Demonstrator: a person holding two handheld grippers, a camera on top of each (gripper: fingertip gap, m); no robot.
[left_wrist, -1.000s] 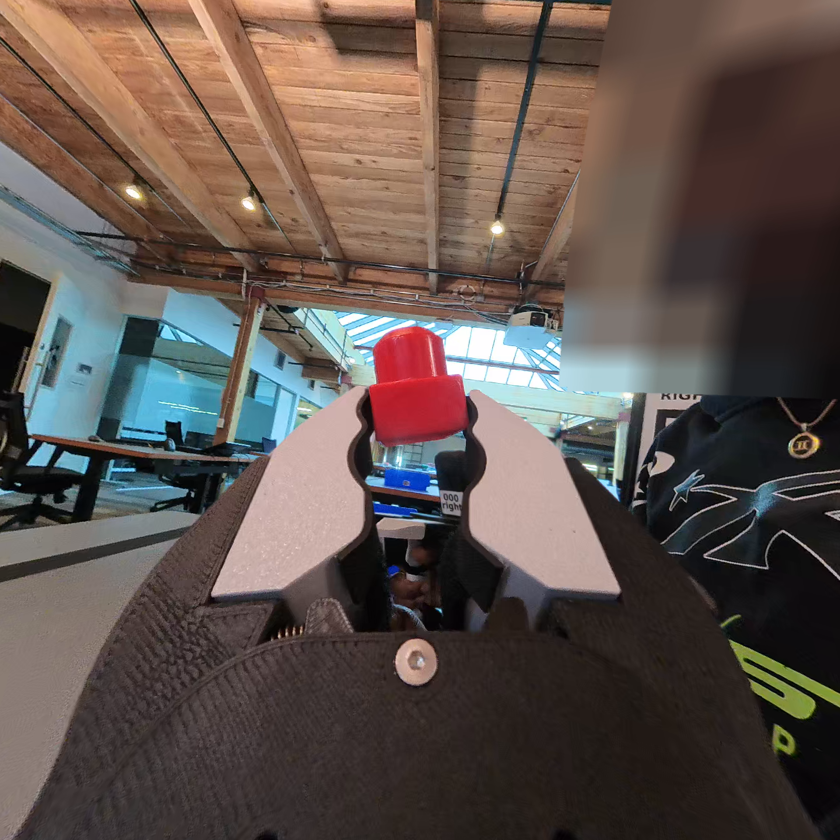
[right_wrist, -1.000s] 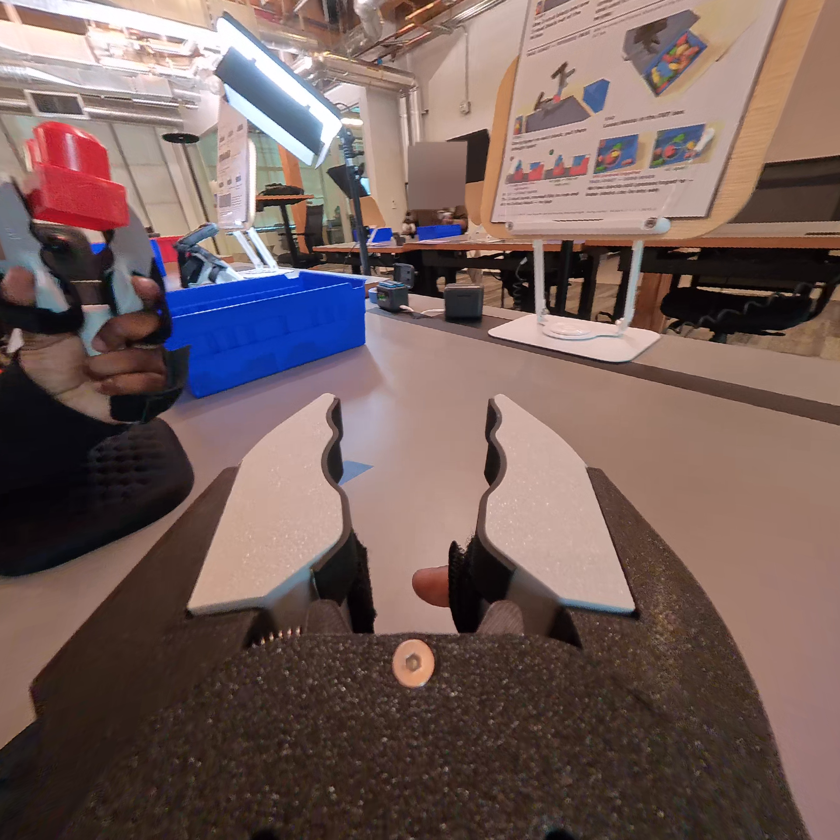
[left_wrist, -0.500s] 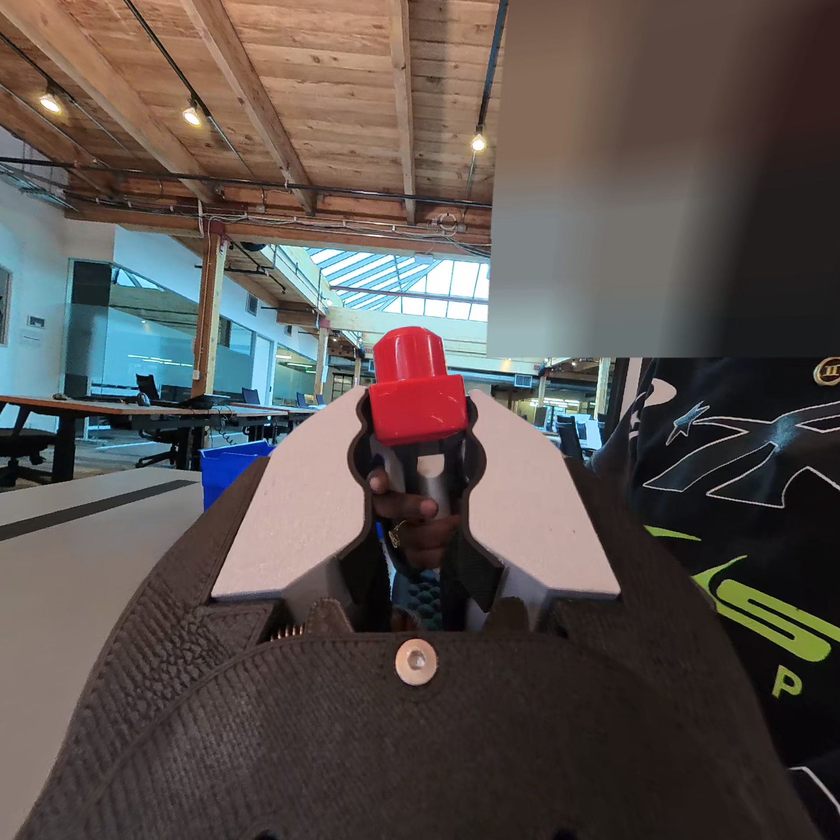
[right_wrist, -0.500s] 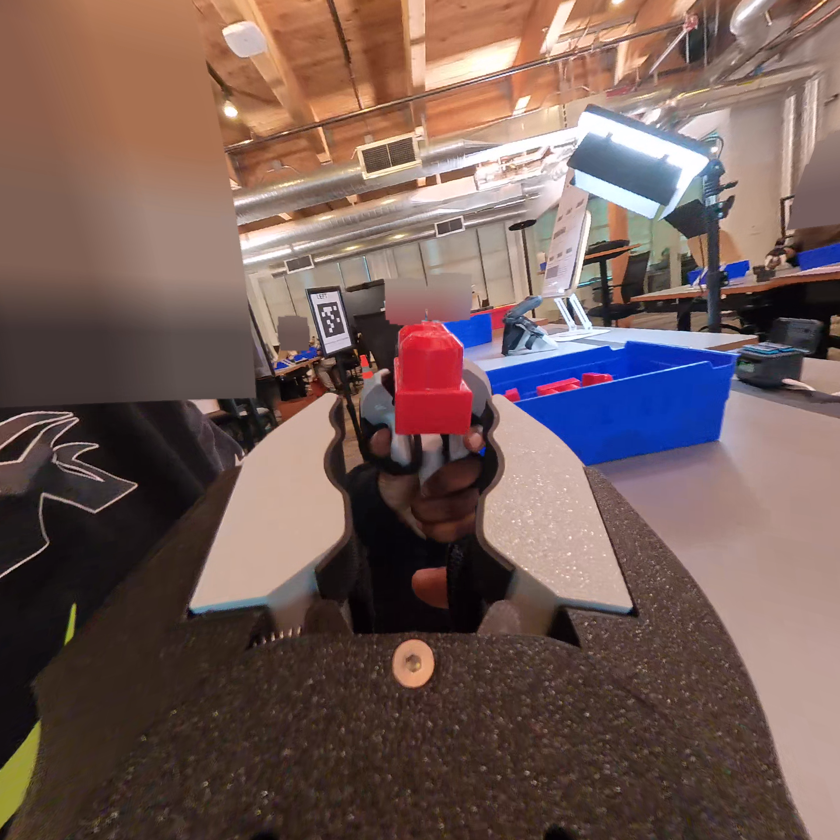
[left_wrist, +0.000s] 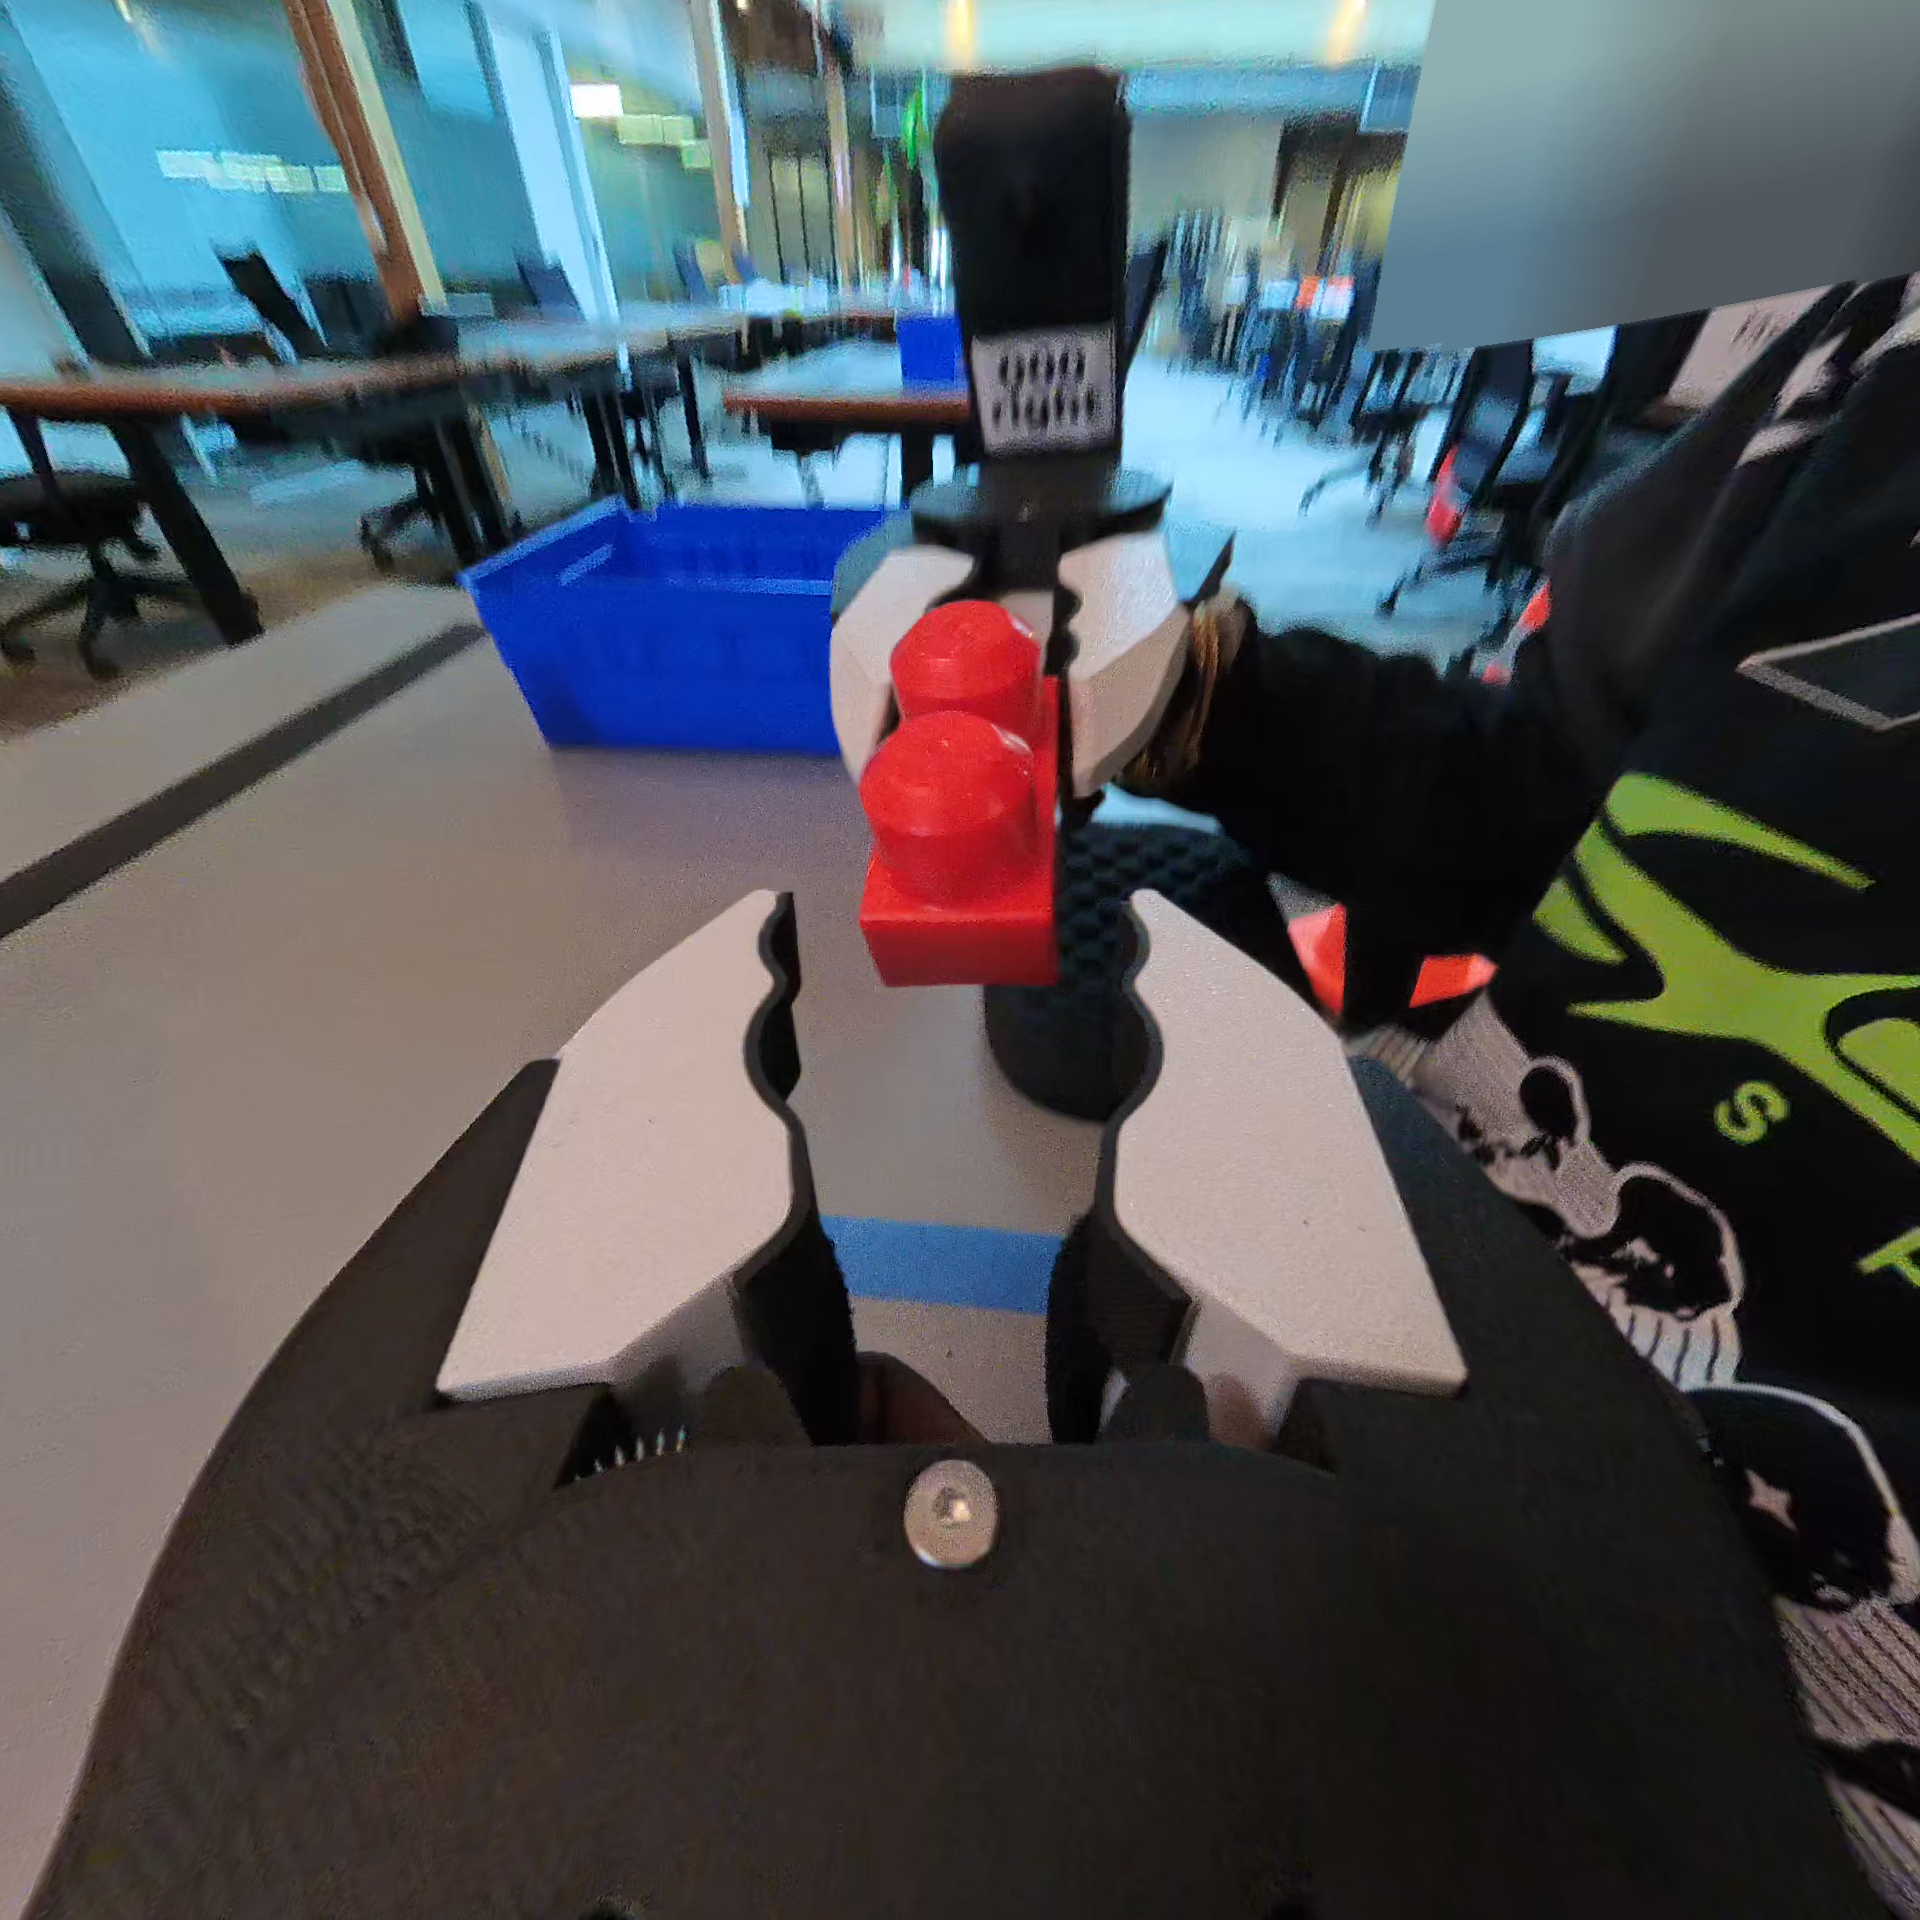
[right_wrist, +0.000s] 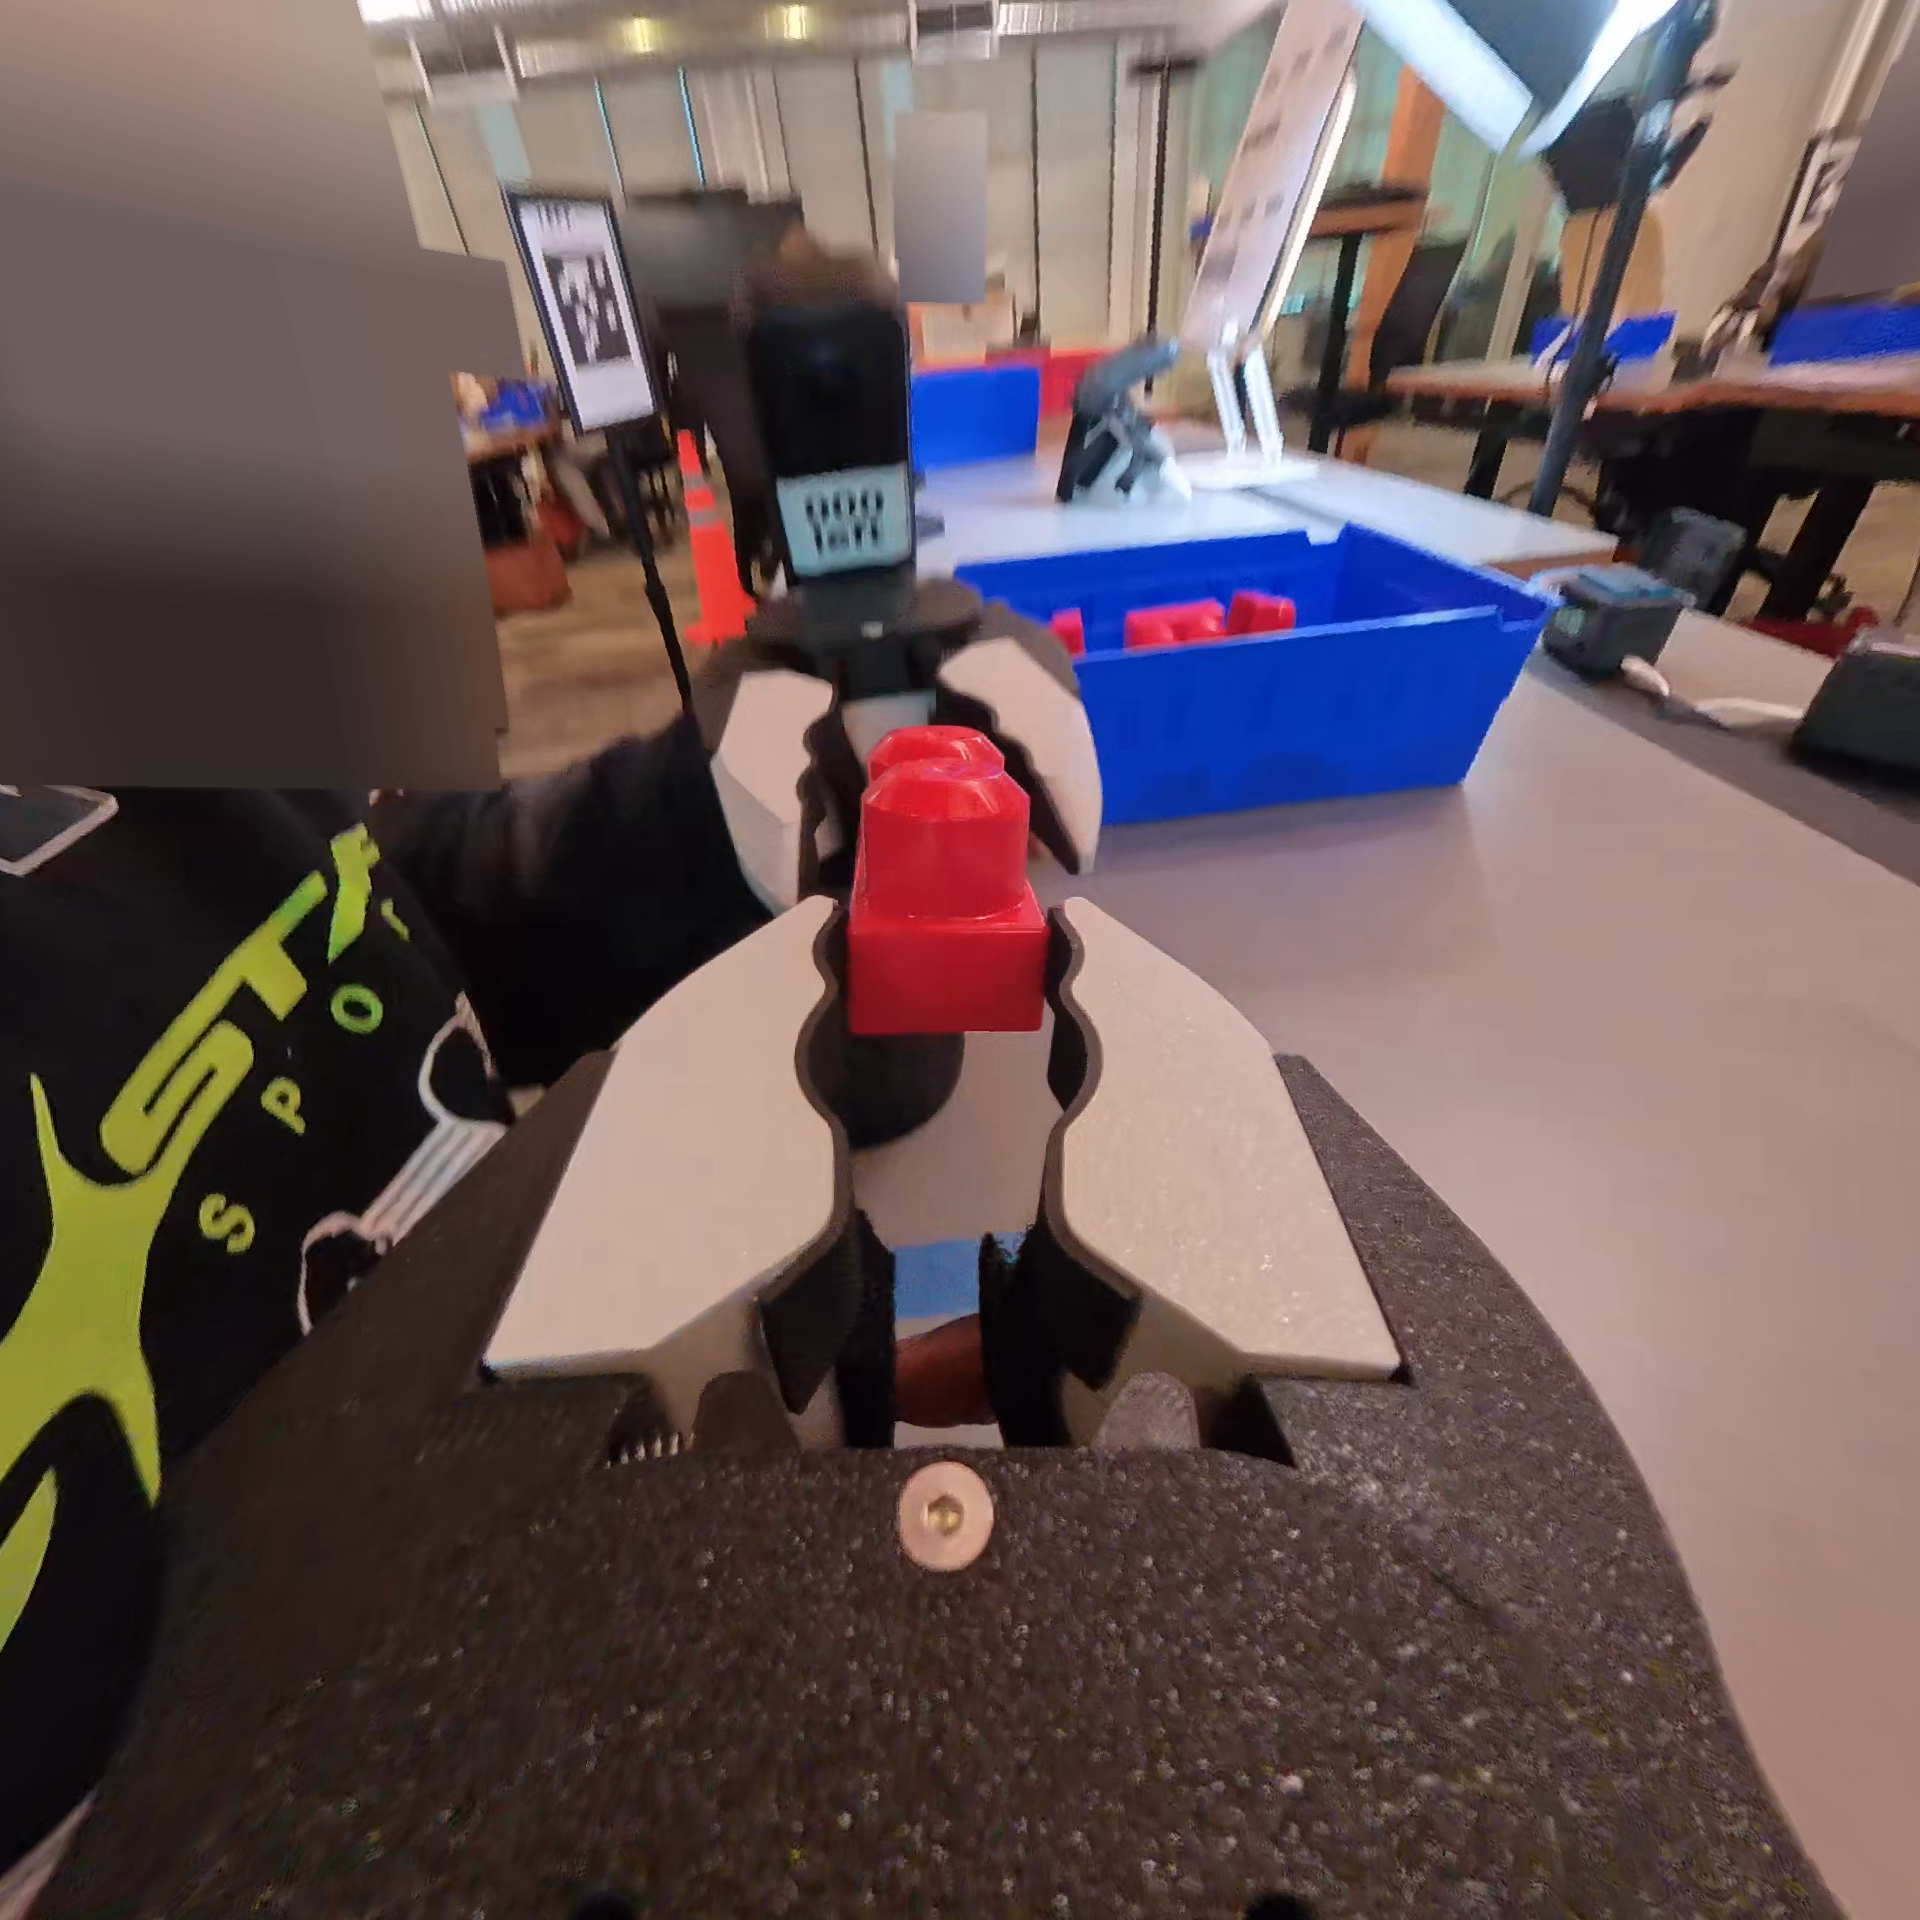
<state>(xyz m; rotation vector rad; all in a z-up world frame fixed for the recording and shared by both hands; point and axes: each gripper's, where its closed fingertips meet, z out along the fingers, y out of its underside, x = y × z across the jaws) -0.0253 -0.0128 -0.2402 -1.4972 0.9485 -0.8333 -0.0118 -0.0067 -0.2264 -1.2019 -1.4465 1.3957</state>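
Currently: right tool (right_wrist: 948, 961) pinches red two-stud plastic brick (right_wrist: 943, 925), both pads against its sides, one end sticking fwd so it's reachable. Left tool (left_wrist: 961, 966) spread wide, brick (left_wrist: 961, 831) just ahead, no contact. Blue plastic bin (right_wrist: 1299, 686) w/ more red bricks sits behind on grey tabletop (right_wrist: 1507, 987). Vs earlier: left tool gripped the brick, right was spread; brick has changed tools.
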